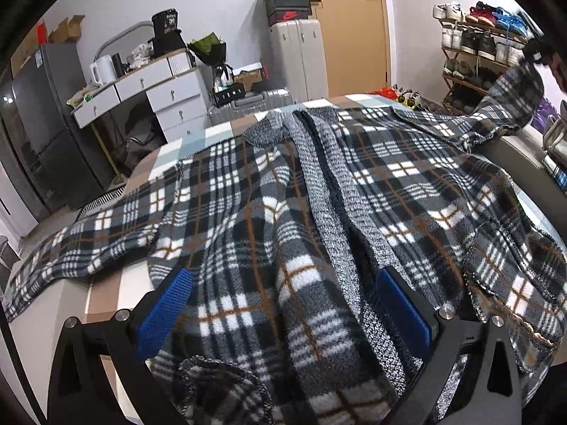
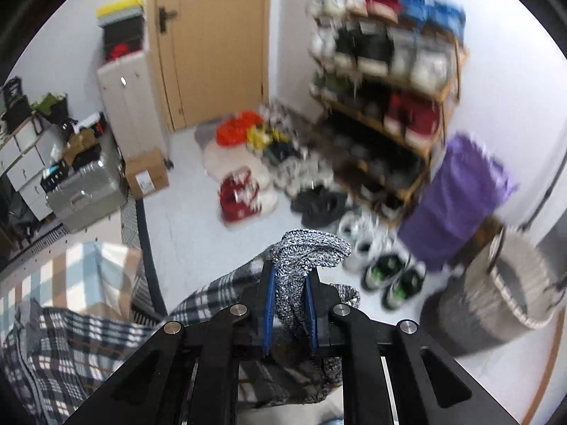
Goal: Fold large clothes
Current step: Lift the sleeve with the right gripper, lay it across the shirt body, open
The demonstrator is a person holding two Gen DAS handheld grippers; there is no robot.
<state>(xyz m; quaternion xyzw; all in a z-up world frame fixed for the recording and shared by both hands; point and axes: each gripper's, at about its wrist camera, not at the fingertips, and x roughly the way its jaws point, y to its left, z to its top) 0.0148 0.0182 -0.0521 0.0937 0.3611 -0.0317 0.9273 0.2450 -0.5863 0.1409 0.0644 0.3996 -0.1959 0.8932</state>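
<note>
The jacket [image 1: 283, 191] lies spread front-up across the bed [image 1: 198, 138], with one sleeve hanging off the left edge, so every part can be reached for folding. Its right sleeve [image 1: 510, 102] rises off the far right corner because my right gripper [image 2: 290, 304] holds it up. That gripper is clamped on the grey knit cuff [image 2: 312, 248], which bunches out past the blue pads [image 2: 268, 304]. My left gripper [image 1: 280, 311] rests spread wide over the near hem, gripping nothing. I judge it is placed there to steady the body while the sleeve comes across.
</note>
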